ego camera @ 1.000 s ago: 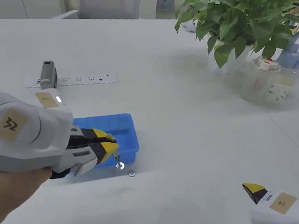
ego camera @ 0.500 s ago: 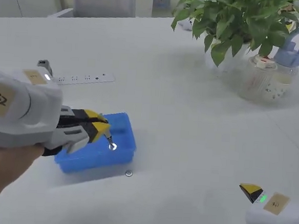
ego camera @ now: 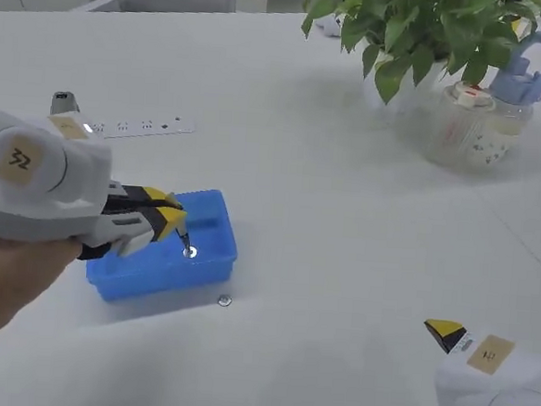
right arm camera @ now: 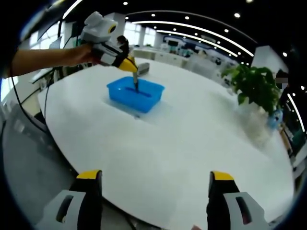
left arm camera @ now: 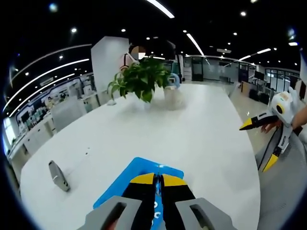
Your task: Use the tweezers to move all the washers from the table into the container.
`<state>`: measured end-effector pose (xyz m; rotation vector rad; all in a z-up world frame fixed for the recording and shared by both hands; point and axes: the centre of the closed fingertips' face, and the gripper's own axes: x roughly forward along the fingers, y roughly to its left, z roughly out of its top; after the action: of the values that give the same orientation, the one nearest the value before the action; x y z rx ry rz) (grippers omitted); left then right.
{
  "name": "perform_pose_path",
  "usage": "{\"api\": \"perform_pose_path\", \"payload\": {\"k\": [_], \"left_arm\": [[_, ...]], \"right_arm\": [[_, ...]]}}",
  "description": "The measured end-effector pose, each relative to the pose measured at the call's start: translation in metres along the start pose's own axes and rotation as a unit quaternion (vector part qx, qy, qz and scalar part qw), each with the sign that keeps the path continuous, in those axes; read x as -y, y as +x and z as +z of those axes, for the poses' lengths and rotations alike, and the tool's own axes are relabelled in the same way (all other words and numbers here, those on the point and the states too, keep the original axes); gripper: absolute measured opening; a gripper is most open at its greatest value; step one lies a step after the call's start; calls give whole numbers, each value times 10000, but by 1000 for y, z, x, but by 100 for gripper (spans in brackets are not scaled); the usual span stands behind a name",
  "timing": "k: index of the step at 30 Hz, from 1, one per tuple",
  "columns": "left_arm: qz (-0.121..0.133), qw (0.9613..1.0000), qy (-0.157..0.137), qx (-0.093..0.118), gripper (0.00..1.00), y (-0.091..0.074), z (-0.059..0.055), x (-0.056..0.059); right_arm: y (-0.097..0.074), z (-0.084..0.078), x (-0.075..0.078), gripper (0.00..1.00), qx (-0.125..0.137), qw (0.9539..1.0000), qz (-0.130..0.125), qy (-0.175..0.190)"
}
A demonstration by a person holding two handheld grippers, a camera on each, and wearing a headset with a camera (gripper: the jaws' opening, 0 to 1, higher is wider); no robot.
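Left tongs (ego camera: 176, 220) pinching tweezers (ego camera: 184, 238), washer (ego camera: 189, 252) just below

Has carried the tweezers (ego camera: 183, 238), clamped in the left gripper (ego camera: 169, 219), up from the table (ego camera: 340, 264) by the front corner of the container (ego camera: 220, 261). Now holds the gripped washer (ego camera: 189, 252) over the container's inside, farther from the second washer (ego camera: 225, 300) on the table.

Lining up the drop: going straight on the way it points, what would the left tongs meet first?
Most likely the blue container, directly ahead of the left tongs and below the tweezers; depth is unclear.
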<state>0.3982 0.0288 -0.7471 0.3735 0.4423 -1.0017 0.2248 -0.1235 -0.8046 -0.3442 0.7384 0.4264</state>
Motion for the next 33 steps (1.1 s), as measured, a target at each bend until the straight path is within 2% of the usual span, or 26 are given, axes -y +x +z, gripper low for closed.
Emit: {"api": "perform_pose_path", "payload": {"k": [8,21,31,33], "left_arm": [[33,9999,-100,-134,0,5,-14,2],[16,9996,-141,-230,0,12,-23,7],[30,9996,-168,-226,0,11,-23,6],[2,9995,-270,-167,0,9,-20,7]], "right_arm": [[0,-1,1,89,-24,10000,5,11],[0,-3,0,90,-38,10000,31,8],[0,-2,1,89,-32,10000,9,11],[0,-2,1,89,-37,10000,9,3]]}}
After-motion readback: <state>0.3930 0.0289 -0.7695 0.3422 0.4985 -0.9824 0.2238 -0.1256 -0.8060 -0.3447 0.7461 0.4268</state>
